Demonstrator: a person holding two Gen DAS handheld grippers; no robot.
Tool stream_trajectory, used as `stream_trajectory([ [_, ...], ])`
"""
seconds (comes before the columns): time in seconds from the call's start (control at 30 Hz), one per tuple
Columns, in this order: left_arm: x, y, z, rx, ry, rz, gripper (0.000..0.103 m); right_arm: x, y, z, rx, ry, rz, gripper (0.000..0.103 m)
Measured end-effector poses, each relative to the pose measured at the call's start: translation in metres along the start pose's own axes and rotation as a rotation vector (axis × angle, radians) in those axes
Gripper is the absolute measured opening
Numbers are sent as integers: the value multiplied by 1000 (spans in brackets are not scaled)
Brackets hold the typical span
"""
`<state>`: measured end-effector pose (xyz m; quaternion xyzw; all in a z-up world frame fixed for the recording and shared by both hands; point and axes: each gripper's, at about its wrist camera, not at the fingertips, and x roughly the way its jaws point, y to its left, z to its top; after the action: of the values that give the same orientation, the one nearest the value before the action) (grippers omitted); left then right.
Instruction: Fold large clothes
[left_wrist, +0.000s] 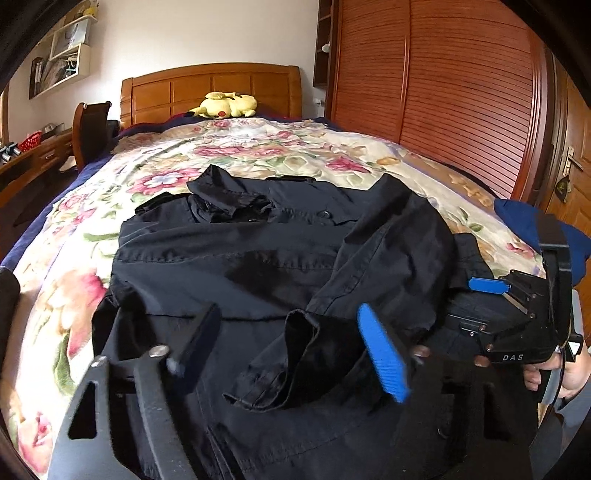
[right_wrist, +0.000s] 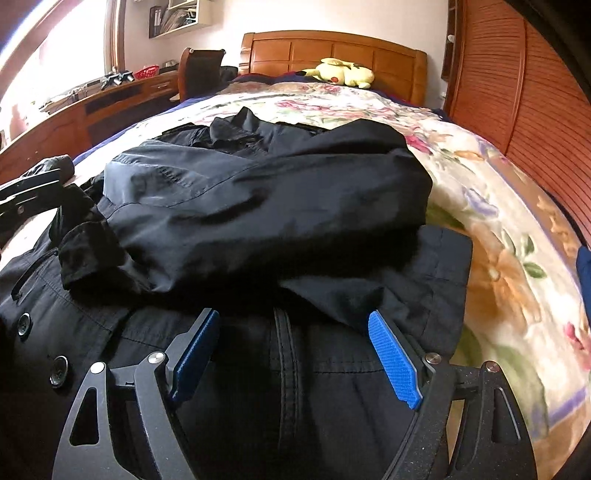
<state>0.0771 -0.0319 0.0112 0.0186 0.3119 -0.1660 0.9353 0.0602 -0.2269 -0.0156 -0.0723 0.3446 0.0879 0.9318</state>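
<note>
Both wrist views look low across the black coat (left_wrist: 258, 258) toward the headboard (right_wrist: 332, 55).

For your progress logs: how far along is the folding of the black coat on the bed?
Done: one sleeve already lies folded across the black coat. In hand: nothing; left gripper and right gripper hover open. Left: the coat's lower part remains unfolded.
</note>
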Motion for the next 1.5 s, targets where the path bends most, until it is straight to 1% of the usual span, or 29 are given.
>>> stream_trajectory([
  [0.03,2,0,-1,0,6,4,63,-1,1,-1,-2,-2,-2,84],
  [0.1,6,-1,-2,3,22,9,51,-1,1,-3,-6,-2,-1,84],
  [0.13,8,0,-3,3,32,9,49,-2,0,-2,-5,-2,0,84],
  [0.23,13,-1,-7,4,64,12,37,-3,-4,-3,4,-3,9,84],
  [0.3,13,-2,-10,14,75,8,20,-5,-6,-4,16,-7,13,84],
  [0.33,12,-3,-10,20,77,7,16,-5,-7,-4,22,-9,14,84],
  [0.37,10,-5,-11,33,73,14,9,-5,-8,-5,27,-11,16,84],
  [0.4,7,-5,-13,41,67,22,5,-5,-8,-5,32,-12,15,84],
  [0.53,-18,-4,-12,64,2,75,3,-6,-7,-6,37,-14,6,84],
  [0.7,-56,18,-7,32,-81,149,3,-10,-11,-8,65,-26,11,84],
  [0.77,-74,31,-3,16,-120,203,3,-12,-13,-8,78,-34,14,84],
  [0.87,-98,48,2,19,-155,274,2,-12,-14,-10,88,-35,21,84],
  [1.03,-124,65,-1,12,-157,298,2,-10,-14,-9,91,-26,25,84],
  [1.17,-128,68,-13,9,-132,299,2,-6,-16,-7,96,-10,28,84],
  [1.3,-127,63,-28,8,-110,282,2,-1,-19,-3,105,9,35,84],
  [1.43,-133,52,-51,26,-93,284,2,0,-19,-3,110,9,36,84],
  [1.5,-137,50,-62,20,-83,274,2,0,-18,-3,110,11,33,84],
])
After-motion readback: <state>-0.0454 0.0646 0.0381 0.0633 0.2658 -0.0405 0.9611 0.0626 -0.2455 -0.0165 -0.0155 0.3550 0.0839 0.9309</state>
